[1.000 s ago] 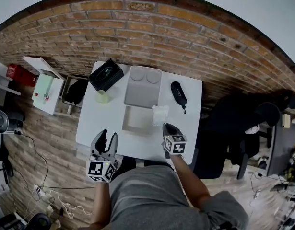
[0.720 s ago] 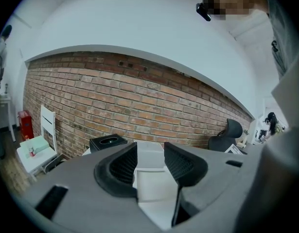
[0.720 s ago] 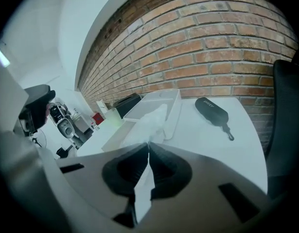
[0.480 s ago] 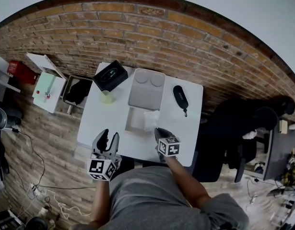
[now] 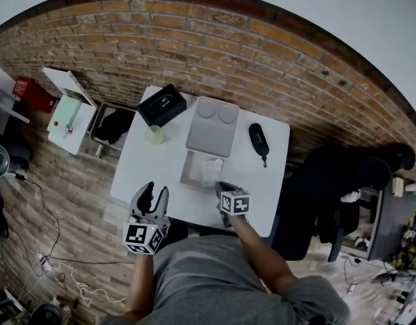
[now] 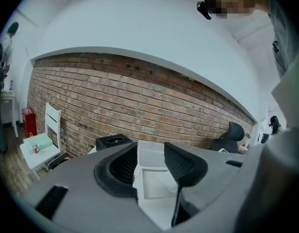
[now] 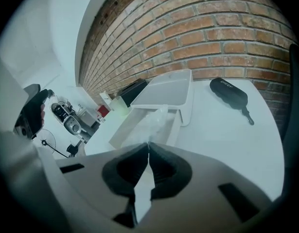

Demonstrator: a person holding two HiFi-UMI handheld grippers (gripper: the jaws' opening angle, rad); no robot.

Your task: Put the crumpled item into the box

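The right tool point(image 5: 219, 184), clamped on the crumpled item point(image 5: 211, 170), has carried it away from the worktop point(image 5: 262, 181)'s right edge to over the box point(image 5: 191, 175).

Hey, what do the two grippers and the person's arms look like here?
Both the left gripper and right gripper are grey with dark pads, each carrying a cube of black-and-white square markers. The person wears a grey short-sleeved shirt.

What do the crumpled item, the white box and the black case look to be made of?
The crumpled item: probably thin clear plastic film, translucent, creased and faintly glossy. The white box: likely cardboard or stiff plastic, matte, with thin straight walls. The black case: seems soft fabric or leatherette, dull finish, pull tab; too small to be sure.
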